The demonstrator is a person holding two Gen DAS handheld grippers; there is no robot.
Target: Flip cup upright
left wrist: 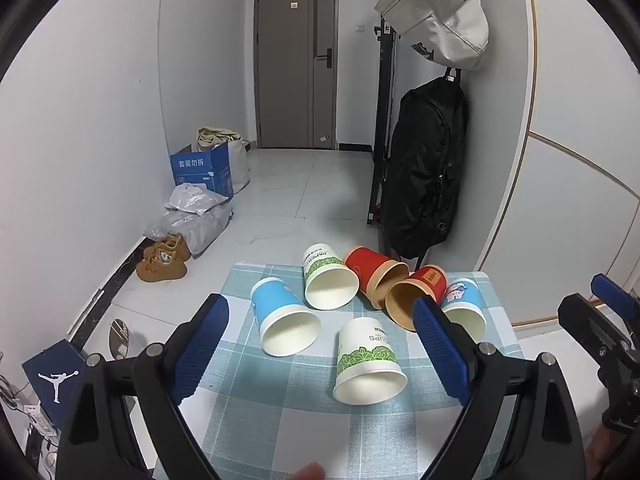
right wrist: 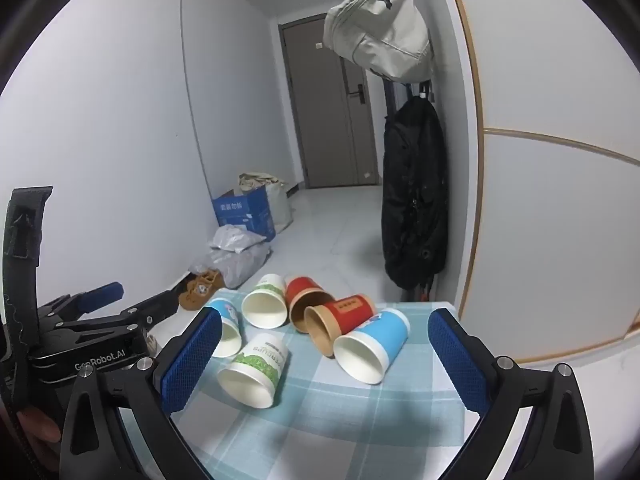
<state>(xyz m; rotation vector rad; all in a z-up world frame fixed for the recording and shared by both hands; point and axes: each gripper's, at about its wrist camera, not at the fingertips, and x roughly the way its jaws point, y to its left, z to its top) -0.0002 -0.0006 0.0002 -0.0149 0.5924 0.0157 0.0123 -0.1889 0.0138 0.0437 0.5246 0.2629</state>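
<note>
Six paper cups lying sideways on checked-cloth surface (left wrist: 280, 420), nearest green-leaf white paper cup (left wrist: 368, 360); left tongs (left wrist: 320, 320), right tongs (right wrist: 325, 330) both apart, empty.

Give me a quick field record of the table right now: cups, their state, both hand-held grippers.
surface: table with blue checked cloth
cups total: six, all lying on their sides, none upright
blue cups: left one; right one
green-print white cups: far one; near one
red cups: far one; near one, the two overlapping
left hand-held gripper: open, holding nothing
right hand-held gripper: open, holding nothing
task progress: no cup flipped yet
</note>
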